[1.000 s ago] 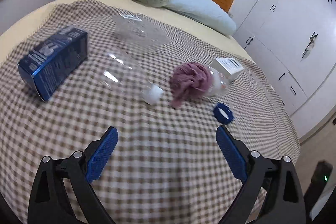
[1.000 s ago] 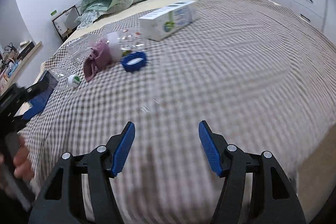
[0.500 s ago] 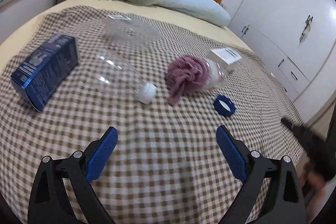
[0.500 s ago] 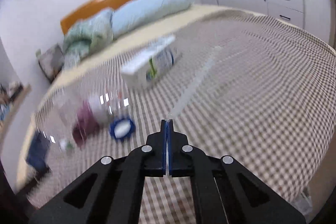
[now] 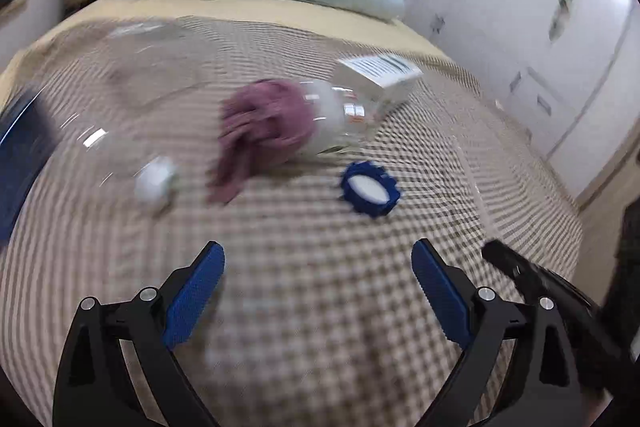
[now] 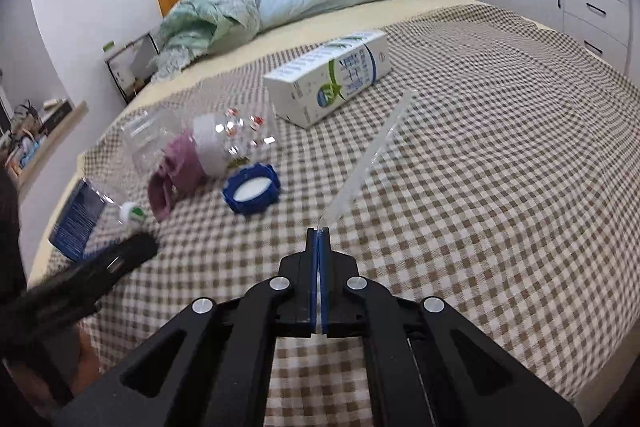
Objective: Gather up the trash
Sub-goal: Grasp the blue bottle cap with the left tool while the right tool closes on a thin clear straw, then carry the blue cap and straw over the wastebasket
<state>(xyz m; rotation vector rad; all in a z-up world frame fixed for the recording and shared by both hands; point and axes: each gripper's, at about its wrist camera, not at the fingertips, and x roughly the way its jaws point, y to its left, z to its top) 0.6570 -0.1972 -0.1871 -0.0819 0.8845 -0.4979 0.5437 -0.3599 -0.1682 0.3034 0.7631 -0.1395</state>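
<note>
Trash lies scattered on the brown-and-cream checked bedspread (image 6: 500, 155). From the right gripper (image 6: 319, 233), a dark blue cardboard box (image 6: 74, 223) sits at ten o'clock, then a clear crumpled plastic bottle with a white cap (image 6: 130, 213), a mauve cloth wad (image 6: 176, 173) touching a clear plastic jar (image 6: 236, 141), and a ridged blue plastic lid (image 6: 252, 189) at eleven. A white milk carton (image 6: 332, 77) lies at twelve. That gripper's blue pads are pressed together, pinching the near end of a thin clear plastic strip (image 6: 368, 155) slanting toward one o'clock. The left gripper (image 5: 318, 287) is spread wide over bare cloth, the lid at about twelve o'clock; its view is blurred.
</note>
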